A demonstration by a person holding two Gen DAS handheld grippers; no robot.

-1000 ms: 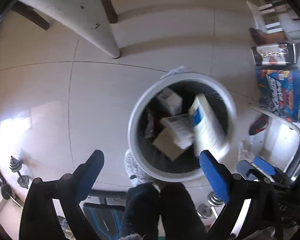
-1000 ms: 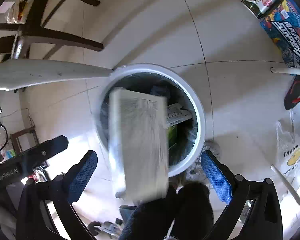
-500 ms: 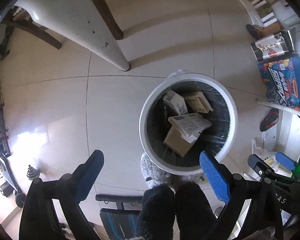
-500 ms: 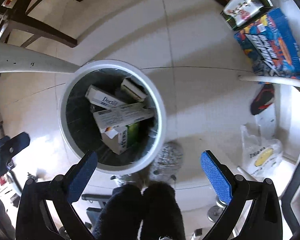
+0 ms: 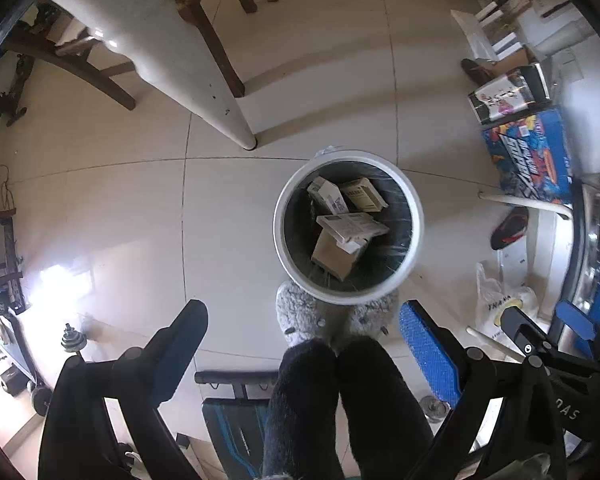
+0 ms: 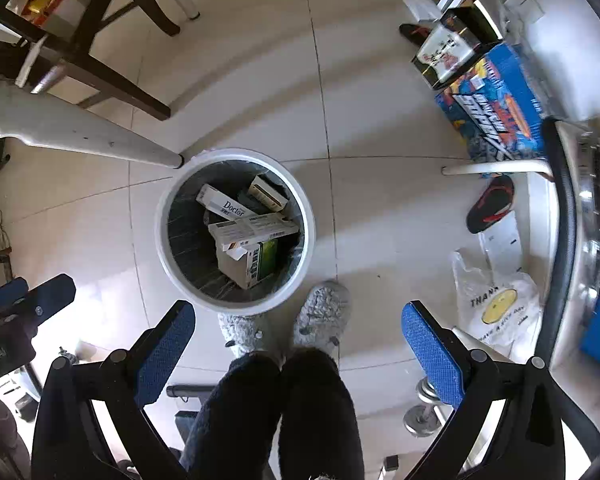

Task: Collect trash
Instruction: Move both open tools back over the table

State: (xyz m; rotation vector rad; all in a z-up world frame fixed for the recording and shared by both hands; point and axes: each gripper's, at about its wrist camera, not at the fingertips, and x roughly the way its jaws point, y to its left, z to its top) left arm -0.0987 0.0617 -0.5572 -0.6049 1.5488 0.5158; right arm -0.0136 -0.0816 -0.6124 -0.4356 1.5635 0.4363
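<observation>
Both tools look straight down at a tiled floor [image 6: 380,120].

Left tool [image 5: 304,344]: fingers spread wide apart, nothing between them. Right tool [image 6: 298,344]: likewise wide apart, empty.

One round white trash bin [image 6: 162,240] stands on the floor, dark liner inside. In the right wrist view it sits at about 10 o'clock from centre; in the left wrist view, near centre toward 3 o'clock. Inside it: four cardboard boxes counted — one white box marked "Doctor" [image 6: 224,206], one small box at the bin's 1 o'clock [image 6: 268,194], one long white box with a barcode [image 6: 256,230] lying across the top, one brown-and-green carton [image 6: 252,262] under it.

Two grey fuzzy slippers [image 6: 320,316] touch the bin at its 6 o'clock. One white table leg [image 6: 80,138] ends just beside the bin's 10 o'clock.

One blue printed box [image 6: 496,108] lies well apart at 2 o'clock; one white plastic bag [image 6: 496,304] at 4 o'clock.
</observation>
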